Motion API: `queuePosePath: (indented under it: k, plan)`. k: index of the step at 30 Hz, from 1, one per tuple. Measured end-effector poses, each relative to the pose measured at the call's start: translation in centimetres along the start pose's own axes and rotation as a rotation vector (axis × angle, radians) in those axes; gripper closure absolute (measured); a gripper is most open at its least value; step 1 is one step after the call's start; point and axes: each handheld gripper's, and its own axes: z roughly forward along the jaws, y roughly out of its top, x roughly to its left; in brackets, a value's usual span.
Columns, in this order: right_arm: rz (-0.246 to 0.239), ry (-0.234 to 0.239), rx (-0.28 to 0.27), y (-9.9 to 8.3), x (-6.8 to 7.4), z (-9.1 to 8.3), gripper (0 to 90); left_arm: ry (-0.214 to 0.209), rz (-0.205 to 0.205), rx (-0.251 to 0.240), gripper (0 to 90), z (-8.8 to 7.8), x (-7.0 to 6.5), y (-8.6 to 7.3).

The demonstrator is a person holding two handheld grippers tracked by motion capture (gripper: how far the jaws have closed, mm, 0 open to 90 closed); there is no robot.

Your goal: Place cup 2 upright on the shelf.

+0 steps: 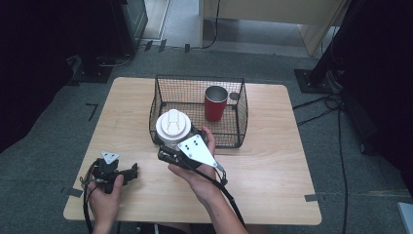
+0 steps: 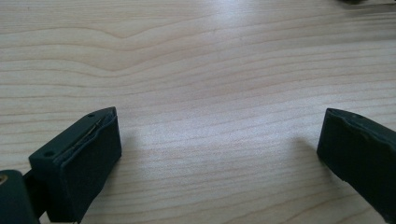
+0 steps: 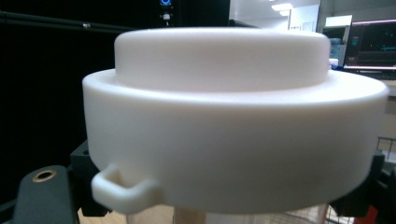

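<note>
The right gripper [image 1: 171, 141] has its fingers shut tight on a white cup with a big white lid [image 1: 173, 126]. It holds the cup up in the air, just in front of the wire basket [image 1: 195, 83]. A red cup [image 1: 215, 103] stands inside the basket. The left gripper [image 1: 130, 171] rests low on the table [image 1: 272, 161], its fingers wide open and holding nothing.

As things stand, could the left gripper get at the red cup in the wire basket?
Probably not directly. The left gripper rests open, low at the table's near left; the basket wall and the right gripper's white lidded cup stand before the red cup. Only over the open top.
</note>
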Motion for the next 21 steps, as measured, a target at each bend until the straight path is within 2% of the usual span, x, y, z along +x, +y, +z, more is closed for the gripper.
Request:
queuePosePath:
  k: [12, 21]
  plan:
    - [-0.012, 0.008, -0.028, 1.8, 0.1, 1.9, 15.7, 0.0, 0.0, 0.0, 0.5, 0.0, 0.0, 0.0]
    - [-0.01, -0.004, -0.043, 2.4, -0.5, 3.5, 15.6, 0.0, -0.001, 0.0, 0.4, 0.0, 0.0, 0.0]
